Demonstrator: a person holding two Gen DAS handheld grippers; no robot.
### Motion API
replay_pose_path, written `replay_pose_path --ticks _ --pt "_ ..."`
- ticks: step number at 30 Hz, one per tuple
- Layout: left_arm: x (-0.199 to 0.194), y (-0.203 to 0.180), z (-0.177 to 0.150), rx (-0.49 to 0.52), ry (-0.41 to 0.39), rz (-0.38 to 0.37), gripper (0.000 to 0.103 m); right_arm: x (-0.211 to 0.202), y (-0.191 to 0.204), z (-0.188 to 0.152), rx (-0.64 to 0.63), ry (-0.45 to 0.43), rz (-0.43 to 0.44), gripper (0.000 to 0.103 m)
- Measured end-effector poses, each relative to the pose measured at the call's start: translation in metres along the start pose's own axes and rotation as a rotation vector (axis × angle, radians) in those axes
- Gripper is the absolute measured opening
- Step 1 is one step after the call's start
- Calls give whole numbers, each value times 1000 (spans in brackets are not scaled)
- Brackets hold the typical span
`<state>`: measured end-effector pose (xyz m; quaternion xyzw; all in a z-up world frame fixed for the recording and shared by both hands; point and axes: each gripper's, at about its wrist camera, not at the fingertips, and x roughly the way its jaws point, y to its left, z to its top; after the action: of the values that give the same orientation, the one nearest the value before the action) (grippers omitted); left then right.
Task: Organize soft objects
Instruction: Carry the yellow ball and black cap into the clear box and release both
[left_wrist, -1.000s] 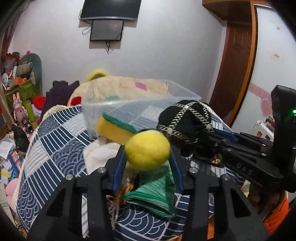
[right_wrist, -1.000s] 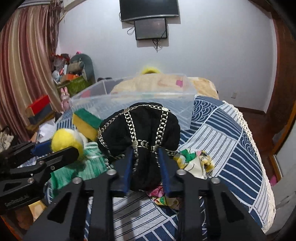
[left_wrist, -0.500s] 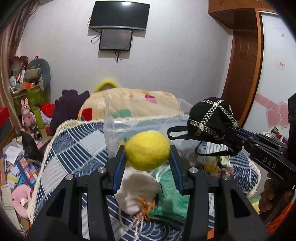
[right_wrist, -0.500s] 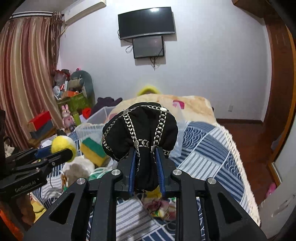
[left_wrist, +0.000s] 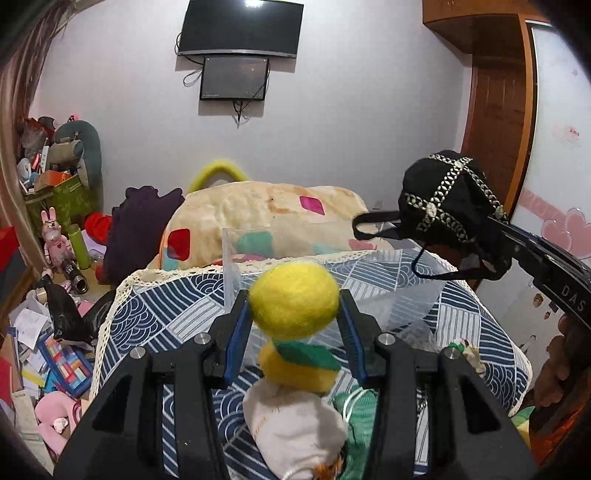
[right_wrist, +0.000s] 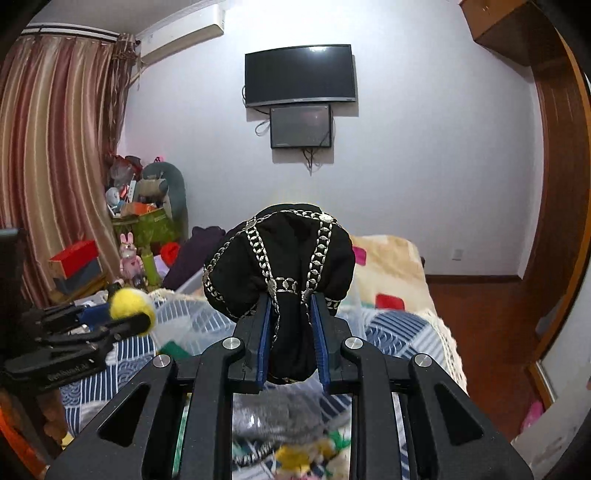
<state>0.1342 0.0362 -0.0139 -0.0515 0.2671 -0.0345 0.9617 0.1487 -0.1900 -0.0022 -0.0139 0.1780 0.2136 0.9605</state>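
My left gripper (left_wrist: 294, 308) is shut on a yellow felt ball (left_wrist: 294, 299) and holds it in the air above the bed. My right gripper (right_wrist: 291, 314) is shut on a black cap with silver braid (right_wrist: 279, 266), also lifted; the cap shows in the left wrist view (left_wrist: 448, 206) at the upper right. A clear plastic bin (left_wrist: 332, 266) stands on the blue patterned blanket (left_wrist: 166, 317) beyond the ball. Below the ball lie a yellow-green sponge (left_wrist: 299, 363), a white pouch (left_wrist: 295, 424) and a green cloth (left_wrist: 354, 406).
A cream quilt (left_wrist: 266, 210) and a dark purple garment (left_wrist: 136, 221) lie behind the bin. Clutter of toys and boxes (left_wrist: 48, 229) fills the floor at the left. A wooden door (left_wrist: 495, 122) is at the right, screens (right_wrist: 299, 77) on the wall.
Both grippers have risen well above the bed with their objects. The bin, sponge and cloths now sit lower in both views.
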Motion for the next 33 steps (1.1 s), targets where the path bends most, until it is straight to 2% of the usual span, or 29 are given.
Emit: replay_pose_path --ticks 5,13,25,33 --pt "18 8 13 -6 23 21 45 14 -1 4 12 8 12 19" --pt "55 18 19 -28 96 22 45 41 2 -2 -15 82 4 19" --pt "93 3 21 72 197 41 45 87 7 -7 -77 269 44 19" --pt "102 -3 17 109 236 54 45 101 8 -7 -96 340 38 19"
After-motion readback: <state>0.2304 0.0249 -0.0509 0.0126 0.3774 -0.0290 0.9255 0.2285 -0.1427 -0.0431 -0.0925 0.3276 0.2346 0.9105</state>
